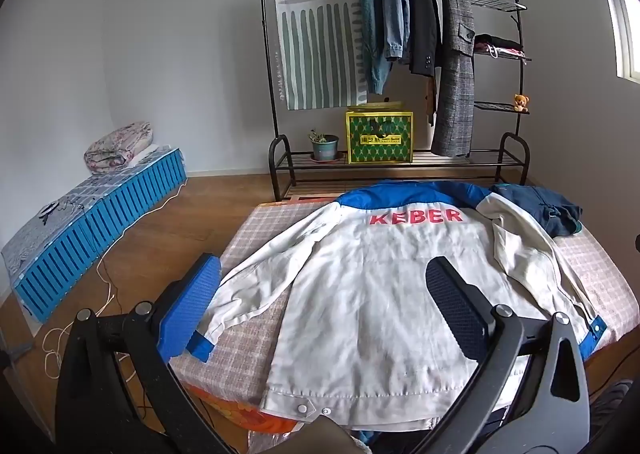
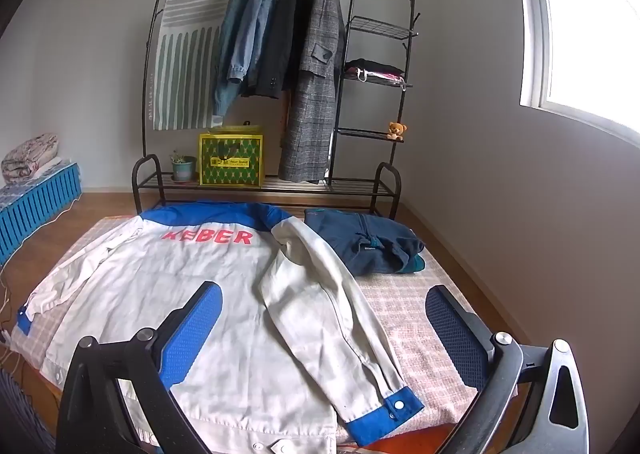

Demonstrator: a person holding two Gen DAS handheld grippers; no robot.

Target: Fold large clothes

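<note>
The jacket (image 1: 372, 294) lies back-up, spread across the table (image 1: 256, 238). A folded blue garment (image 2: 364, 242) sits at its 2 o'clock. Left gripper (image 1: 320, 310) and right gripper (image 2: 324, 330) hover above, fingers wide apart, holding nothing.

This is a room in someone's home, a bedroom by the look of it. A black clothes rack (image 1: 392, 65) stands against the plain wall with coats and a denim jacket hung on it, a potted plant (image 1: 324, 145) and teddy bear (image 1: 521, 102) on its shelves. Wood flooring (image 1: 168, 221), folded bedding (image 1: 118, 147) in the corner, a window (image 2: 592, 33).
</note>
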